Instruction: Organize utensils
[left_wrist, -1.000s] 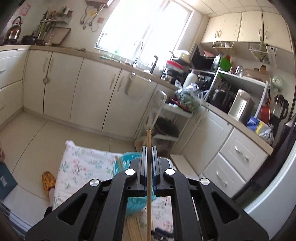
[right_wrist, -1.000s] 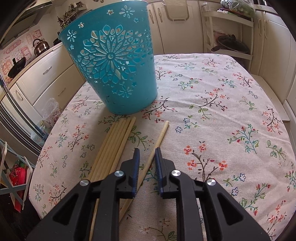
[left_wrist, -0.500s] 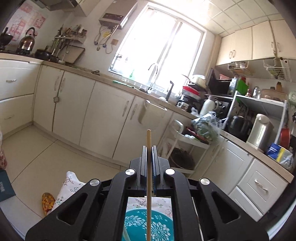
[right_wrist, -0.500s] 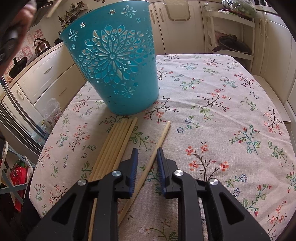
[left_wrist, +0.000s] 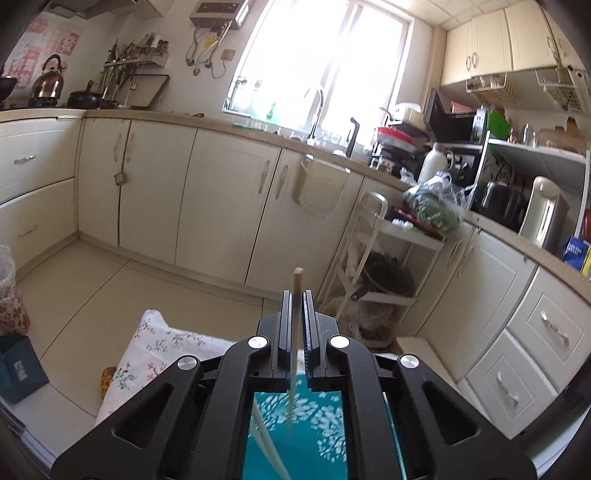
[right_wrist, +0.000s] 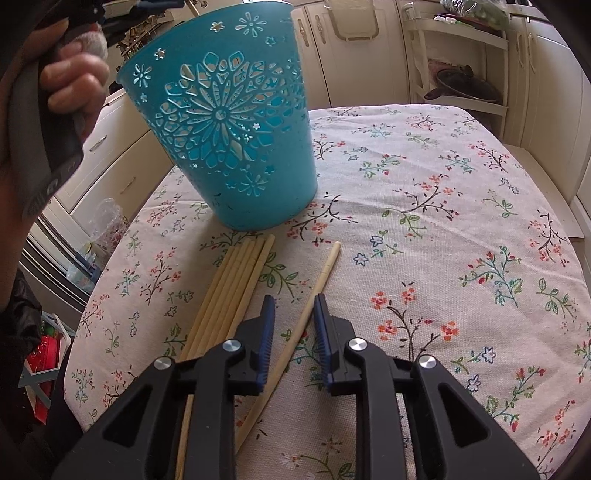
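A teal cut-out bucket (right_wrist: 229, 136) stands on the floral tablecloth (right_wrist: 424, 221). Several wooden chopsticks (right_wrist: 229, 288) lie bundled in front of it, and a single chopstick (right_wrist: 314, 295) lies beside them. My right gripper (right_wrist: 294, 314) is open low over the cloth, its jaws either side of the single chopstick. My left gripper (left_wrist: 296, 306) is above the bucket (left_wrist: 314, 424), jaws slightly apart around an upright chopstick (left_wrist: 295, 332) whose lower end hangs inside the bucket; whether they still grip it is unclear. Another chopstick (left_wrist: 267, 446) leans inside the bucket.
Kitchen cabinets (left_wrist: 221, 199) and a white rack (left_wrist: 384, 266) stand beyond the table. The person's left hand (right_wrist: 70, 85) holds the other gripper at the upper left of the right wrist view. The table's edges fall off left and right.
My left gripper has tipped down over the bucket, its jaws have parted slightly and the chopstick has slid lower. My right gripper has opened wider around the single chopstick.
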